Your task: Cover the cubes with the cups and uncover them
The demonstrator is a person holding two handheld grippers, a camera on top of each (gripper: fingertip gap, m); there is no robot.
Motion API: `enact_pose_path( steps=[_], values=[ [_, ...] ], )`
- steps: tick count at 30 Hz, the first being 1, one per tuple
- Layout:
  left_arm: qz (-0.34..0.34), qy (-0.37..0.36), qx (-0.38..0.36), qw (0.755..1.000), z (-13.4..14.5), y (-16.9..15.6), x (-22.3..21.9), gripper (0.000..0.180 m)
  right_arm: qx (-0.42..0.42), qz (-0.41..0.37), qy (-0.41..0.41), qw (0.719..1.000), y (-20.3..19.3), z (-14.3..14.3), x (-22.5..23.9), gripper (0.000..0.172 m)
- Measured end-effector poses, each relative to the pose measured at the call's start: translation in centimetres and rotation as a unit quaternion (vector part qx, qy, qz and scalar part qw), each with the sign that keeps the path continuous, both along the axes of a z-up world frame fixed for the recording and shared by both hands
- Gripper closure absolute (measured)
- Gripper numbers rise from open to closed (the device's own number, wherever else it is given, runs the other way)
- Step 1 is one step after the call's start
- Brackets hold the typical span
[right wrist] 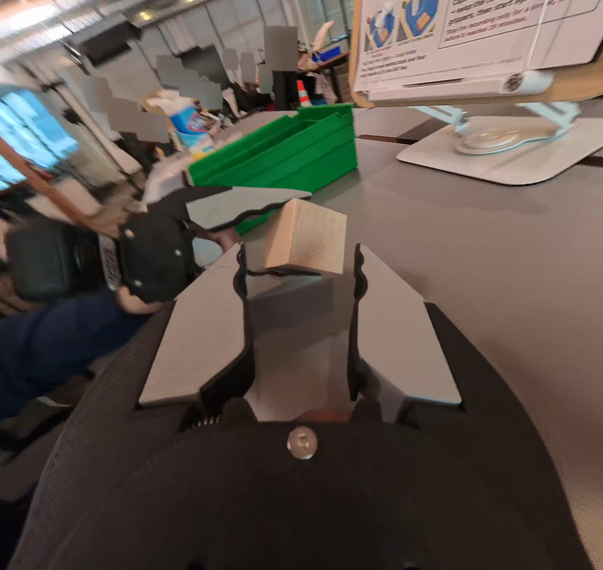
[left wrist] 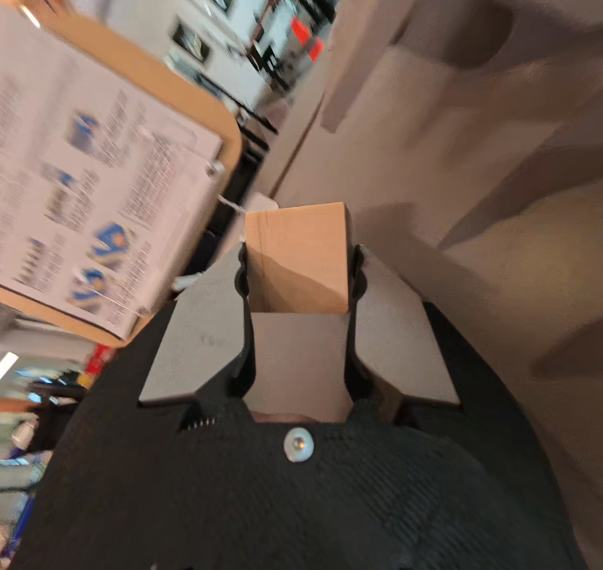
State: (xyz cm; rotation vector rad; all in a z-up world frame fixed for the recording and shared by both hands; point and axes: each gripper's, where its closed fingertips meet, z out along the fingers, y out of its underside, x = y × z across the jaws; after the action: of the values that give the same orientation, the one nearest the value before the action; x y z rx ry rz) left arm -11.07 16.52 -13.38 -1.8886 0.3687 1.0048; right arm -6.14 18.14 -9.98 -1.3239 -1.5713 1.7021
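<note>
My left gripper point(left wrist: 298, 257) is shut on a light wooden cube point(left wrist: 293, 234), with both pads pressed against its sides. The right wrist view shows the same cube point(right wrist: 306, 238) tilted and lifted just above the grey table point(right wrist: 456, 261). There the left gripper point(right wrist: 261, 241) comes in from the left, with one finger above the cube and one below. My right gripper point(right wrist: 298, 254) is open and empty, and its fingertips stop just short of the cube. No cup shows in either view.
A green bin point(right wrist: 277, 150) stands on the table behind the cube. A white stand point(right wrist: 489, 143) at the back right carries an instruction board point(right wrist: 473, 32), which also shows in the left wrist view point(left wrist: 81, 179). A blue-and-white container point(right wrist: 189, 127) stands beyond the bin.
</note>
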Motion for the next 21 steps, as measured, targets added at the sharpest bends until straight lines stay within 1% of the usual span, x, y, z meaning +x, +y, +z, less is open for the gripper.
enact_pose_path(
  steps=[1,3,5,7,9,11,12,14,15,19,21],
  values=[
    [-0.022,0.028,0.014,0.999,0.6,0.2,1.0,0.117,-0.033,0.020,0.000,0.999,-0.3,0.6,0.3,0.104],
    [-0.054,0.042,0.022,0.997,1.1,0.2,2.4,0.117,-0.090,0.055,0.004,0.994,-0.7,1.6,1.0,0.100],
    [-0.111,0.051,0.042,0.992,1.9,0.2,4.5,0.117,-0.112,0.073,-0.001,0.991,-0.9,1.8,1.4,0.097],
    [-0.128,0.067,0.067,0.987,3.1,0.0,5.6,0.117,-0.102,0.085,-0.014,0.991,-1.4,1.1,1.5,0.096],
    [-0.128,0.082,0.085,0.985,3.9,-0.2,6.0,0.117,-0.082,0.119,-0.044,0.988,-3.0,-0.2,1.9,0.101],
    [-0.129,0.083,0.070,0.986,3.4,-0.2,6.2,0.117,-0.056,0.146,-0.061,0.986,-4.5,-1.3,2.2,0.106],
    [-0.133,0.089,0.062,0.985,3.0,-0.2,6.3,0.117,-0.027,0.135,-0.065,0.988,-4.7,-2.1,2.0,0.113],
    [-0.134,0.097,0.048,0.985,2.4,-0.2,6.3,0.120,0.049,0.101,-0.063,0.992,-4.3,-3.3,1.6,0.113],
    [-0.129,0.096,0.045,0.986,2.0,-0.2,6.0,0.120,0.073,0.082,-0.065,0.992,-4.0,-3.7,1.4,0.114],
    [-0.119,0.068,0.057,0.989,1.5,0.0,5.5,0.121,0.133,0.016,-0.051,0.990,-2.7,-3.6,0.9,0.114],
    [-0.113,0.048,0.065,0.990,1.4,-0.2,4.9,0.126,0.149,-0.023,-0.040,0.988,-1.6,-3.2,0.6,0.114]
  ],
)
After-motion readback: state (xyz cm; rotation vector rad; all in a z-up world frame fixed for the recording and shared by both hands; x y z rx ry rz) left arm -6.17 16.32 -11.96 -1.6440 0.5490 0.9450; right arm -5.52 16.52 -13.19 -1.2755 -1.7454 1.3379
